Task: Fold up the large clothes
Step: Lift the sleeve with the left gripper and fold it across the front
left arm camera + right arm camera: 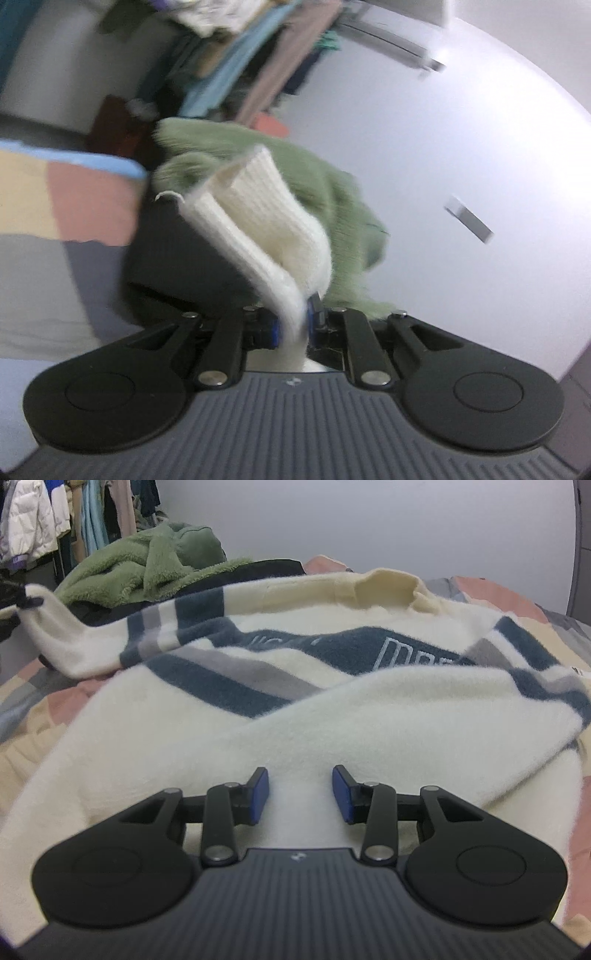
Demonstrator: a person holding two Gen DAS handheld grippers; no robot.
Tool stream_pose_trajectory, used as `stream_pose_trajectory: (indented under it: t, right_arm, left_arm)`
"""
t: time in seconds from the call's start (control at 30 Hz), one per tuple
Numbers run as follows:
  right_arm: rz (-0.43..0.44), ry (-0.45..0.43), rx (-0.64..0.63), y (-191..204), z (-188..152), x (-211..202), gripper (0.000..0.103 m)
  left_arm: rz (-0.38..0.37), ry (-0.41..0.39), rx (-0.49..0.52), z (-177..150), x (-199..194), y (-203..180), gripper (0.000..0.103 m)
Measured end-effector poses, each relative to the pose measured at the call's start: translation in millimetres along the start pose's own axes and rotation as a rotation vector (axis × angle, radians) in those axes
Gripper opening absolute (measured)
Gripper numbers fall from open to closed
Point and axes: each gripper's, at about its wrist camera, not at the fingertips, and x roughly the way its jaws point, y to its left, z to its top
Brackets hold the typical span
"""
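Here, your left gripper (293, 325) is clamped on the ribbed cuff (255, 206) of the cream sweater (295, 716); the cuff stands up from the blue pads, folded on itself, and the pad faces are almost wholly hidden by the knit. The left view is tilted and motion-blurred — edges smear, and a loose thread by the cuff is barely legible. Behind the cuff you see a green fleece garment (332, 184) on a dark garment (177, 251), whose outline is hard to separate from shadow, and a patchwork bedspread (74, 199) cut off at the left edge.

Your right gripper (300, 794) hovers low over the sweater with its jaws partly apart and nothing between the pads; whether the fingertips touch the knit cannot be told. The sweater lies spread on the bedspread, one sleeve (332, 716) folded across the chest, covering part of the lettering on the navy band (354, 650). At far left the other sleeve is lifted — what holds its end is cropped and too dark to identify. Hanging clothes (55, 520) are cut off at the top left.
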Motion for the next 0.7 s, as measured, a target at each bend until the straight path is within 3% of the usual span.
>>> stream_pose_trajectory:
  t: [0.23, 0.4, 0.53, 0.7]
  right_arm:
    - [-0.016, -0.024, 0.056, -13, 3, -19, 0.041]
    - [-0.008, -0.049, 0.216, -36, 9, -42, 0.042]
    - [0.033, -0.091, 0.362, -60, 10, -65, 0.042]
    - [0.018, -0.166, 0.459, -86, 14, -94, 0.043]
  left_arm:
    - [-0.105, 0.009, 0.113, -3, -43, -87, 0.015]
    - [-0.205, 0.023, 0.193, -9, -77, -156, 0.015]
    - [-0.291, 0.030, 0.297, -32, -107, -219, 0.015]
    - [-0.416, 0.054, 0.460, -80, -142, -285, 0.015]
